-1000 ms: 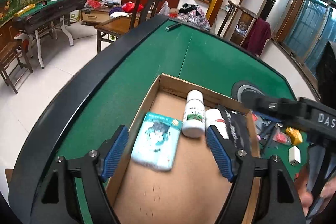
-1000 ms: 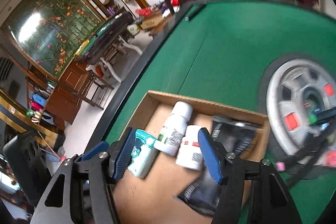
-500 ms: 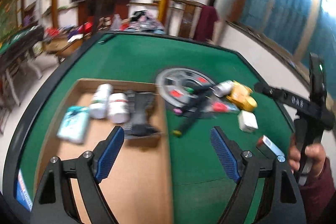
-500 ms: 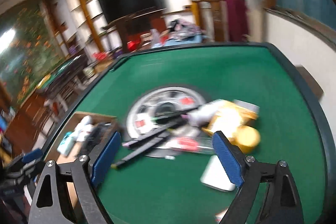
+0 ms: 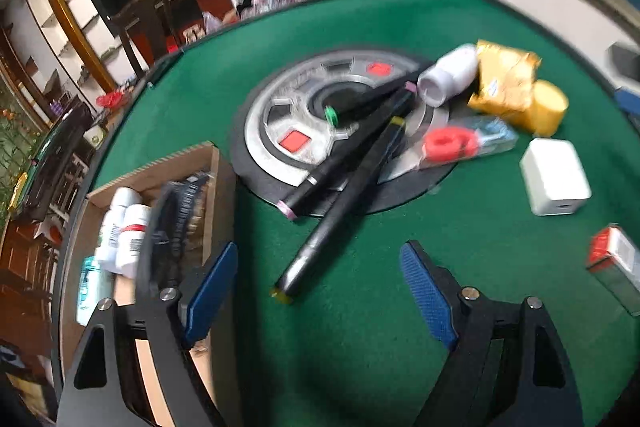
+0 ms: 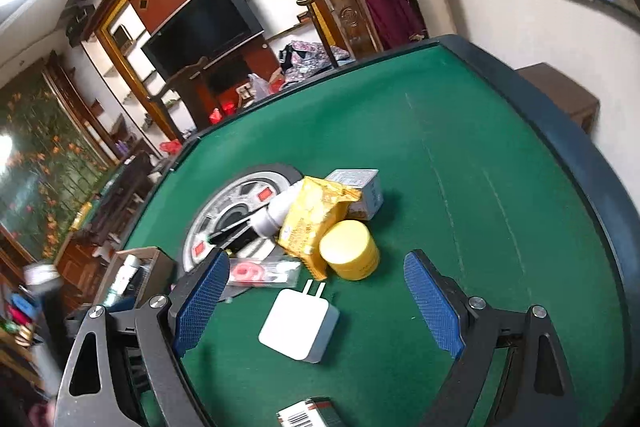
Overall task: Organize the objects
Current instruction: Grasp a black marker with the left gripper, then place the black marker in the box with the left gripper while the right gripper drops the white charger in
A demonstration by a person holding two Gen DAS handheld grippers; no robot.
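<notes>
My left gripper hangs over the green felt just right of the cardboard box. Its jaws are closing, and the near end of a black marker lies between them, untouched. The box holds white bottles, a teal packet and a black pouch. My right gripper is open above a white charger, which lies between its fingers without contact. Beyond the charger sit a yellow jar and a gold packet.
A silver disc in the table's middle carries more markers, a white bottle and a red-ring packet. A red-and-white box lies near the front right, a small white carton behind the gold packet. The table's dark rim curves along the right.
Both grippers have swung right, away from over the box to the loose items on the felt. The right jaws have widened. Nothing was picked up.
</notes>
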